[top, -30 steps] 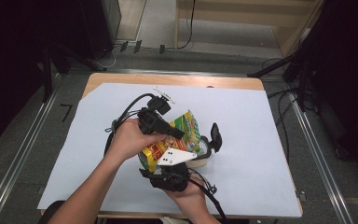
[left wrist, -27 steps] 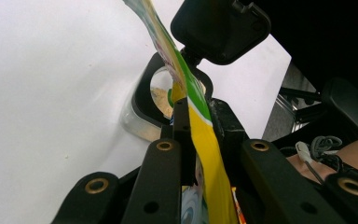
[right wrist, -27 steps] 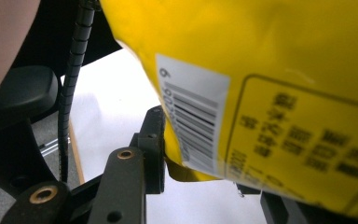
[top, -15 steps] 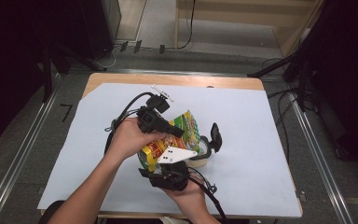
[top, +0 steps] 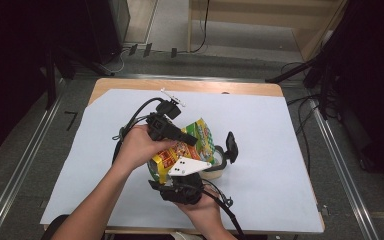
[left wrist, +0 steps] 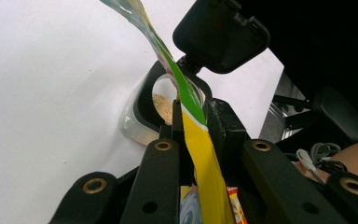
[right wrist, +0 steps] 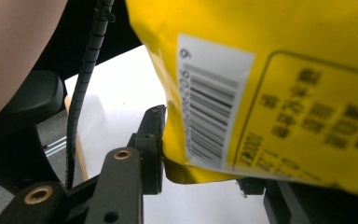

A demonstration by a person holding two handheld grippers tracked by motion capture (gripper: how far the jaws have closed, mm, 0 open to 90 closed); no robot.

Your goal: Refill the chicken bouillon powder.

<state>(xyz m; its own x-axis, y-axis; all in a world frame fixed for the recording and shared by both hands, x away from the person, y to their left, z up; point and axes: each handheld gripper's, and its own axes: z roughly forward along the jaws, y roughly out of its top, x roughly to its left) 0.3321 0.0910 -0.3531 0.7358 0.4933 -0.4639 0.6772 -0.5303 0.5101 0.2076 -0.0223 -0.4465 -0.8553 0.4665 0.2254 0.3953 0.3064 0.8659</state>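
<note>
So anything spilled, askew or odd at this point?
A few tiny crumbs lie on the white table cover beside the clear container with the black flip lid. The yellow-green snack bag hangs tilted over it, pinched by the left gripper. Nothing looks damaged.

hidden: container [top: 219, 169] body behind snack bag [top: 180, 150] | blurred: bag's print, perhaps unreadable | cut off: bag top

The snack bag [top: 192, 145] showed yellow and green with red printing, and its back [right wrist: 279, 84] was yellow with a white barcode patch and dark lettering. Both grippers were black, the right gripper [top: 182, 187] topped by a pale grey plate. The table sheet [top: 280, 150] was white.
</note>
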